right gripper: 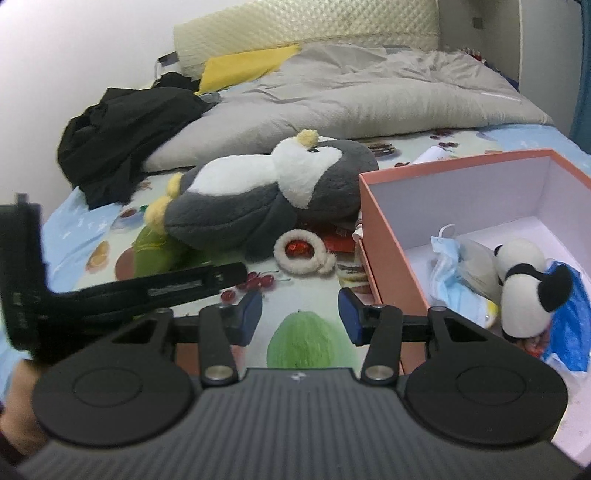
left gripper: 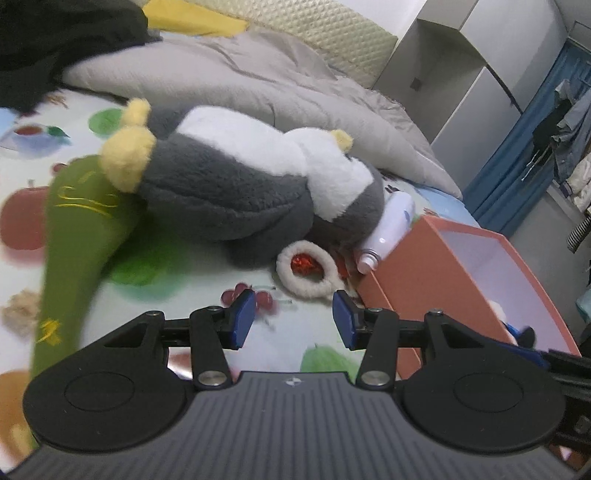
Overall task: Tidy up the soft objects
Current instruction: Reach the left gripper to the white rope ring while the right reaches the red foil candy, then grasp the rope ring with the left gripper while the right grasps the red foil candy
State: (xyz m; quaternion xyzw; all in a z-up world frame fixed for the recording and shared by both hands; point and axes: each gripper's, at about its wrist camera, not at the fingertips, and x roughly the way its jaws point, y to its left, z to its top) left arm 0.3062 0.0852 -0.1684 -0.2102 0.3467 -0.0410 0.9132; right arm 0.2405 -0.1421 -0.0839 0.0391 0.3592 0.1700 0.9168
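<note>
a grey and white penguin plush [left gripper: 236,184] lies on its side on a fruit-print bedsheet [left gripper: 192,302], just left of an open pink box [right gripper: 461,173] holding a panda plush [right gripper: 524,288], while the left gripper [left gripper: 293,317] and right gripper [right gripper: 300,314] hover wide open, holding nothing.

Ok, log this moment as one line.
left gripper open, empty | right gripper open, empty | penguin on bed | panda in box

I am working in a home bedroom: a bed with fruit-print sheet [right gripper: 92,236], grey duvet [right gripper: 369,99], padded headboard [right gripper: 314,26], wardrobe [left gripper: 461,66], and clothes hanging by a blue curtain [left gripper: 517,147].
</note>
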